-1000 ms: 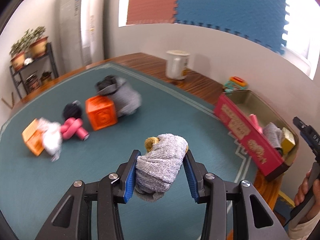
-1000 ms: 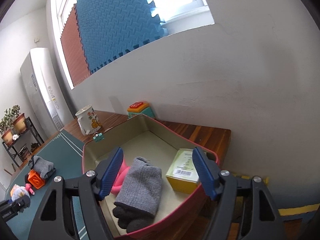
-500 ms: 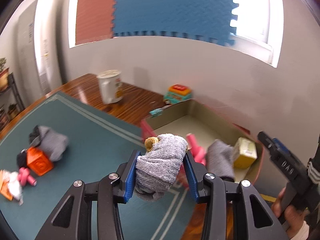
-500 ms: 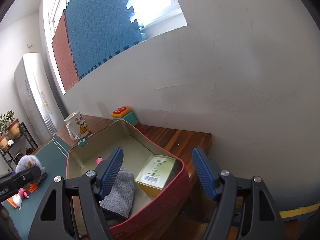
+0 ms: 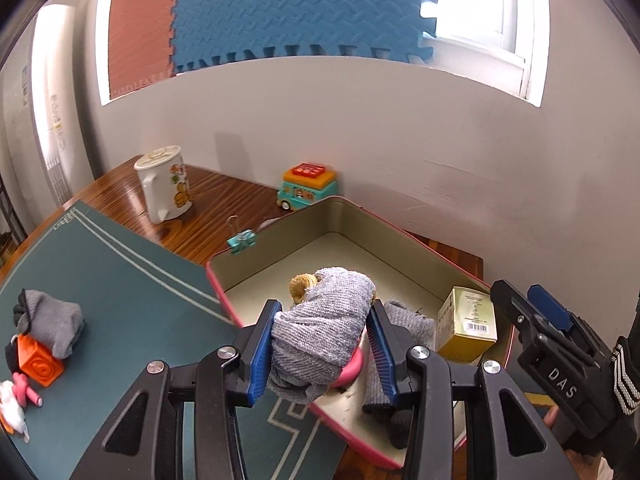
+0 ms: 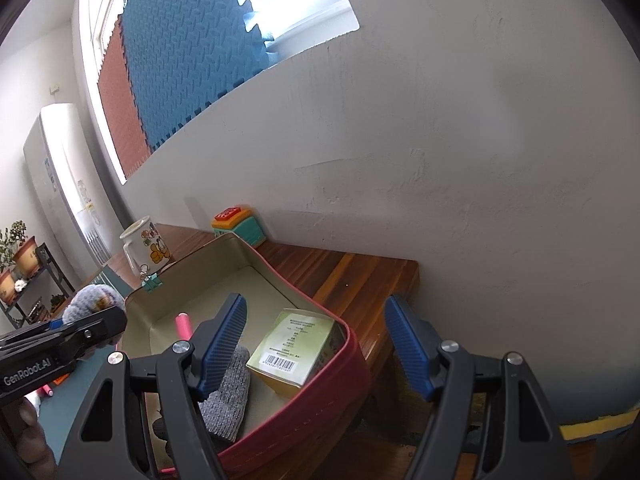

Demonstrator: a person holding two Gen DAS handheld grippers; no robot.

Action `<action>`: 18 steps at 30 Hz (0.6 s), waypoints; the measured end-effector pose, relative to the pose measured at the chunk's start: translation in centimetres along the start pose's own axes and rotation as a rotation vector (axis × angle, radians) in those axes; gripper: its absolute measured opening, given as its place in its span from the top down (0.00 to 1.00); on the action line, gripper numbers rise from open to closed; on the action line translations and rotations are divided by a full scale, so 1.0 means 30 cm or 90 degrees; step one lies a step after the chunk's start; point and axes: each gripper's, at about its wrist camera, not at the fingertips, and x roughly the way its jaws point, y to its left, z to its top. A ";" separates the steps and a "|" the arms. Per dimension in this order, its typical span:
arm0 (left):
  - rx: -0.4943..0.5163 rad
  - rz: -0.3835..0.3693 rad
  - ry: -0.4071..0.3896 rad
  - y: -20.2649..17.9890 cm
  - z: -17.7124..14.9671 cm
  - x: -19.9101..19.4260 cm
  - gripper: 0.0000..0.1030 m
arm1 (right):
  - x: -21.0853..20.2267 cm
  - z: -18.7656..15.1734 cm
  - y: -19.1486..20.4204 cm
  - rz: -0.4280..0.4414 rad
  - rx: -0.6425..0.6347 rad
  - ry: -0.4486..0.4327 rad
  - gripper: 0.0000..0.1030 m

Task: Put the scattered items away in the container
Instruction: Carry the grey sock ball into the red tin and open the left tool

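Observation:
My left gripper [image 5: 320, 340] is shut on a rolled grey sock bundle [image 5: 324, 320] with a tan knot, held above the near edge of the red tin container [image 5: 360, 216]. The tin holds a grey sock [image 6: 228, 392], a pink dumbbell [image 6: 183, 324] and a yellow-green box [image 5: 466, 324]. My right gripper [image 6: 316, 344] is open and empty, above the tin's right corner [image 6: 344, 364]. On the teal mat [image 5: 120, 280] at left lie another grey sock [image 5: 50, 322], an orange cube [image 5: 38, 364] and a pink dumbbell [image 5: 26, 388].
A white cartoon mug [image 5: 164, 182], a teal binder clip [image 5: 240, 240] and a toy bus [image 5: 306, 190] stand on the wooden table behind the tin. The wall is close behind. A white cloth item [image 5: 12, 412] lies at the mat's left edge.
My left gripper carried the sock bundle rightward from over the mat to above the tin. My right gripper drew back toward the tin's right corner and stayed open.

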 end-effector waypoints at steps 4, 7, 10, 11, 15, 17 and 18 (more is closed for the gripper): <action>0.003 -0.002 0.006 -0.009 0.009 0.022 0.56 | 0.006 0.001 -0.003 -0.002 0.002 0.002 0.27; 0.003 0.001 0.014 -0.010 0.012 0.035 0.36 | 0.011 0.000 -0.001 -0.002 0.002 0.005 0.27; -0.003 0.013 0.001 -0.003 0.011 0.026 0.28 | 0.014 -0.003 0.007 -0.001 0.000 0.007 0.27; -0.003 0.016 -0.003 -0.001 0.011 0.022 0.28 | 0.014 -0.004 0.010 0.000 -0.001 0.007 0.27; -0.001 0.023 -0.011 0.008 0.012 0.010 0.28 | 0.016 -0.006 0.024 0.002 -0.006 0.009 0.27; -0.001 0.027 -0.014 0.012 0.011 0.004 0.28 | 0.015 -0.007 0.030 0.003 -0.007 0.008 0.27; -0.001 0.029 -0.015 0.014 0.009 0.001 0.28 | 0.014 -0.008 0.034 0.004 -0.008 0.008 0.27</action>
